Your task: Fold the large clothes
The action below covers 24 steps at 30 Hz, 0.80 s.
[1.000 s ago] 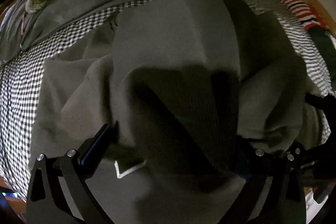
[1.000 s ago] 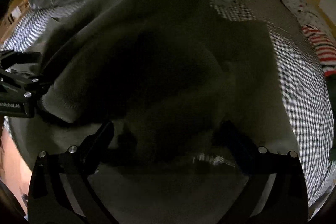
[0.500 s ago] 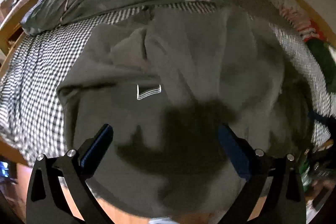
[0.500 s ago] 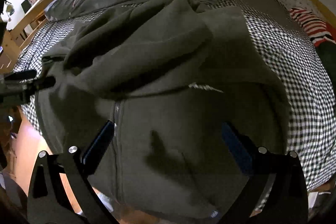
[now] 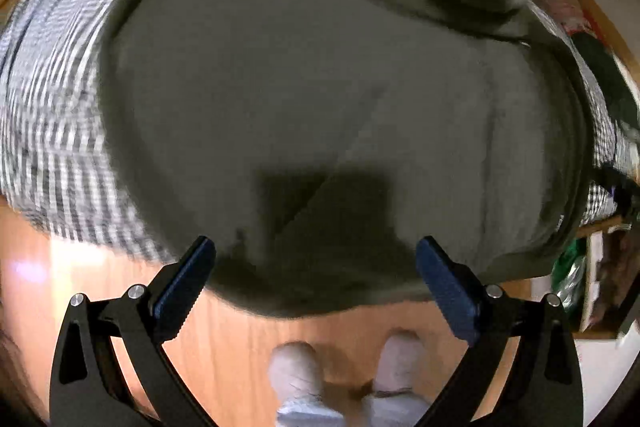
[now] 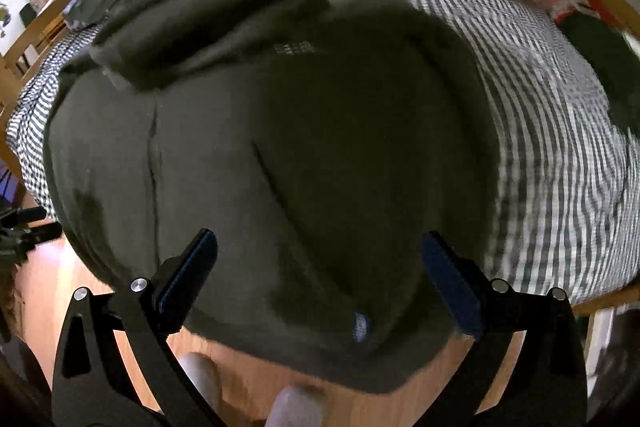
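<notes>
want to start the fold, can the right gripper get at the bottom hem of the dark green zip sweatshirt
Probably yes: the right gripper is open, and the dark green zip sweatshirt's hem hangs uncovered over the bed edge just below it.

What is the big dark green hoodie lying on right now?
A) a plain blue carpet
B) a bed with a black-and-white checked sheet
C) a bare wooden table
B: the hoodie is spread over the checked sheet, its lower edge hanging past the bed's edge above the wooden floor.
</notes>
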Available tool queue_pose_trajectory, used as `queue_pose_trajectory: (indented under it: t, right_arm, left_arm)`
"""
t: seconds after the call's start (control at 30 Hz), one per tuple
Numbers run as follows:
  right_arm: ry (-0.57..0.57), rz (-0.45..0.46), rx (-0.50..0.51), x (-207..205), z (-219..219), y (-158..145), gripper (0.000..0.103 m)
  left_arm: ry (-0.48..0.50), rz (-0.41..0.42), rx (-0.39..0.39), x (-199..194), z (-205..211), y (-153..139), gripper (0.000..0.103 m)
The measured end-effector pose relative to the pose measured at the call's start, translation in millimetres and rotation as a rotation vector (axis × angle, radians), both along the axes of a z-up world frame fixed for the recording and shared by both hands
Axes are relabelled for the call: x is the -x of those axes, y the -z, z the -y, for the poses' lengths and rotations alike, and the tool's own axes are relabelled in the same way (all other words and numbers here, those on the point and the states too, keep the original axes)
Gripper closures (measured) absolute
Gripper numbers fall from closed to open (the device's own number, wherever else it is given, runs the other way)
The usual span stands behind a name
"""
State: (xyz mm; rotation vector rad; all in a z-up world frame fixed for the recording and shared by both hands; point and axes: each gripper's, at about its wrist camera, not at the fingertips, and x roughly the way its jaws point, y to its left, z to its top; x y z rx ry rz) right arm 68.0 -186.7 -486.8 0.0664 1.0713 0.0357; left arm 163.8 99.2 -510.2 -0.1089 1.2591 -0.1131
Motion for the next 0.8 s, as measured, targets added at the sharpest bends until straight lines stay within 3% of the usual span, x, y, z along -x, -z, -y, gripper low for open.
queue_pose_trajectory:
  t: [0.17, 0.3, 0.4, 0.53, 0.63, 0.7, 0.8]
  right_arm:
    - [0.023, -0.058, 0.002, 34.1, 13.0, 22.7, 0.002]
    - [0.045, -0.117, -0.034, 52.9, 25.5, 45.8, 0.002]
    - [0.067, -0.151, -0.122, 63.8, 35.5, 66.6, 0.002]
    - [0.118, -0.17, -0.331, 71.6, 50.6, 101.1, 0.002]
    - [0.145, -0.156, -0.417, 71.9, 62.6, 123.4, 0.002]
    - [0.163, -0.159, -0.45, 73.1, 68.0, 136.0, 0.002]
    - [0.159, -0.152, -0.498, 72.1, 72.7, 149.2, 0.003]
  left_arm:
    - [-0.103, -0.018, 0.038, 30.5, -47.3, 24.9, 0.005]
    - [-0.094, 0.031, 0.051, 46.1, -62.5, 50.8, 0.005]
    - [-0.055, 0.024, 0.099, 47.3, -70.0, 76.1, 0.005]
    - [-0.034, 0.032, 0.286, 47.7, -75.1, 116.3, 0.005]
    - [-0.096, 0.035, 0.462, 45.4, -85.1, 151.2, 0.005]
    - [-0.162, 0.01, 0.505, 41.4, -94.8, 177.0, 0.005]
    - [-0.16, 0.063, 0.567, 36.0, -101.2, 191.0, 0.005]
